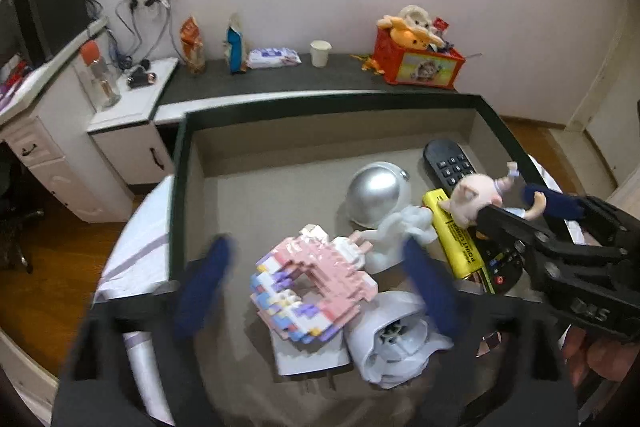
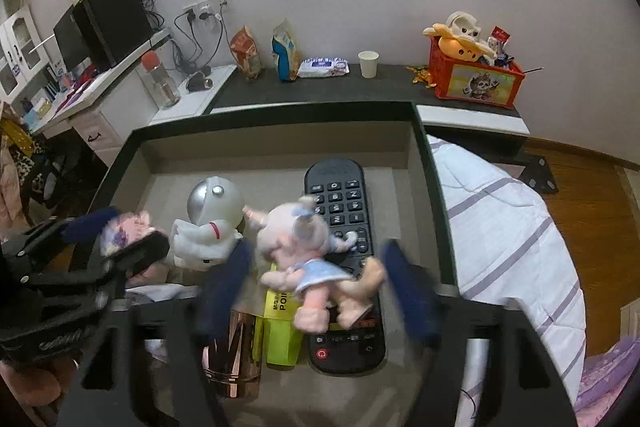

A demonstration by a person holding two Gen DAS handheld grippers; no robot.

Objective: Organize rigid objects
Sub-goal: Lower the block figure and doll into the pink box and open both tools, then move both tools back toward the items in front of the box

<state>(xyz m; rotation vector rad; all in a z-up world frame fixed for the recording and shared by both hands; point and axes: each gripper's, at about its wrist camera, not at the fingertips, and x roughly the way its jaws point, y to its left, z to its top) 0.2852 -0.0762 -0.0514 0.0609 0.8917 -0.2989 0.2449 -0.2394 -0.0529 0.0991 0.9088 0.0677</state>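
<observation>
Both tongs spread: left tongs (image 1: pixel 320 287) straddle the pink brick model (image 1: pixel 312 291), right tongs (image 2: pixel 316 287) around the pig doll (image 2: pixel 308 259); box's (image 1: pixel 180 187) left half bare

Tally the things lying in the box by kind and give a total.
Figurines: 3 (astronaut, pink doll, white helmet figure)
Brick models: 1 (pink brick model)
Remotes: 1 (black remote)
Highlighters: 1 (yellow highlighter)
Copper cylinders: 1 (copper cylinder)
Total: 7
</observation>
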